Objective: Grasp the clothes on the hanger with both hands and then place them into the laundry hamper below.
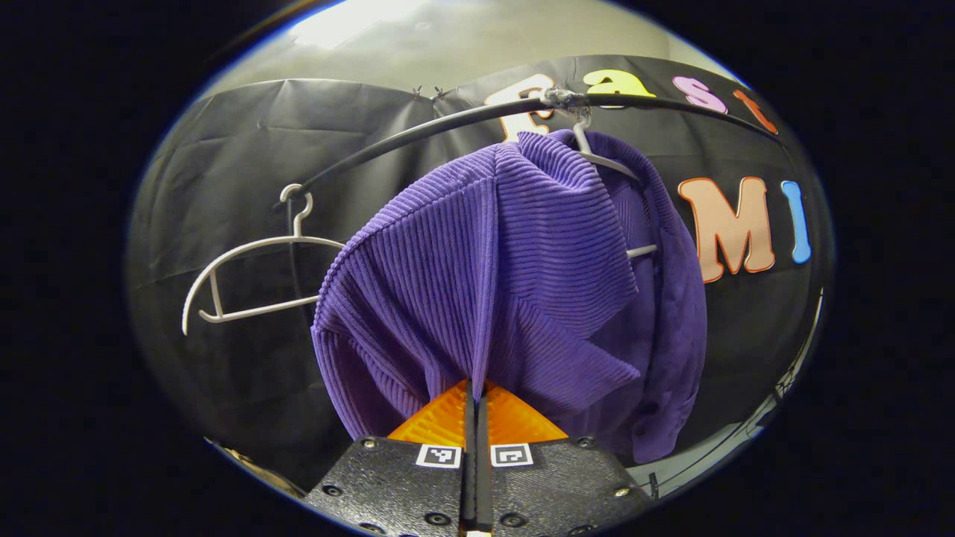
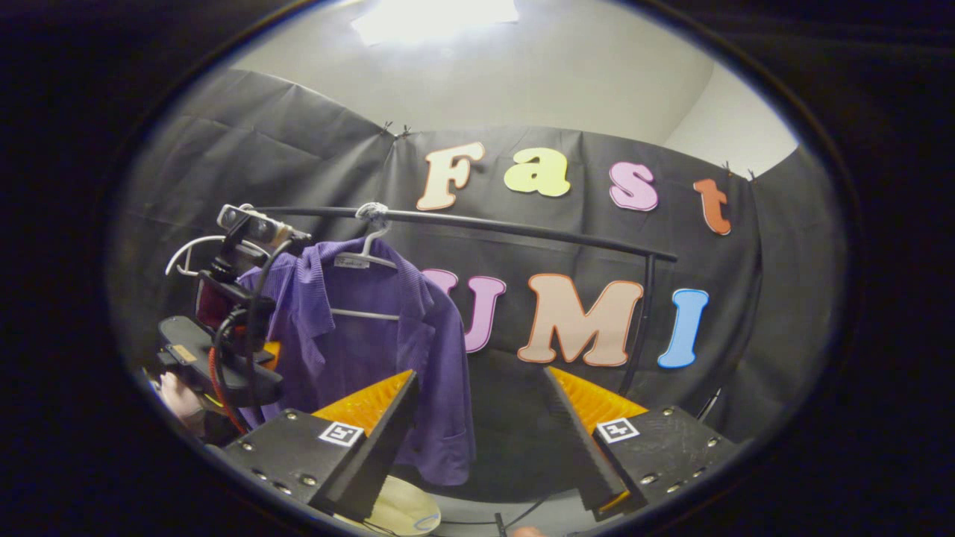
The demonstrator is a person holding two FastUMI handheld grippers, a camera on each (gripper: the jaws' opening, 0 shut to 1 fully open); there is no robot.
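A purple ribbed shirt (image 1: 522, 298) hangs from a white hanger (image 1: 604, 160) on a black rail (image 1: 418, 134). My left gripper (image 1: 476, 391) is shut on a fold of the shirt's near side, and the cloth rises in a pinched ridge from between the fingers. In the right gripper view the same shirt (image 2: 373, 350) hangs left of centre, with the left gripper (image 2: 239, 328) and the hand holding it at the shirt's left edge. My right gripper (image 2: 477, 395) stands open, a little off to the right of the shirt, with nothing between its fingers.
An empty white hanger (image 1: 246, 280) hangs on the rail to the left of the shirt. The rail's upright post (image 2: 638, 321) stands at the right. A pale rounded thing (image 2: 403, 511) lies low beneath the shirt. Black cloth wall lies behind.
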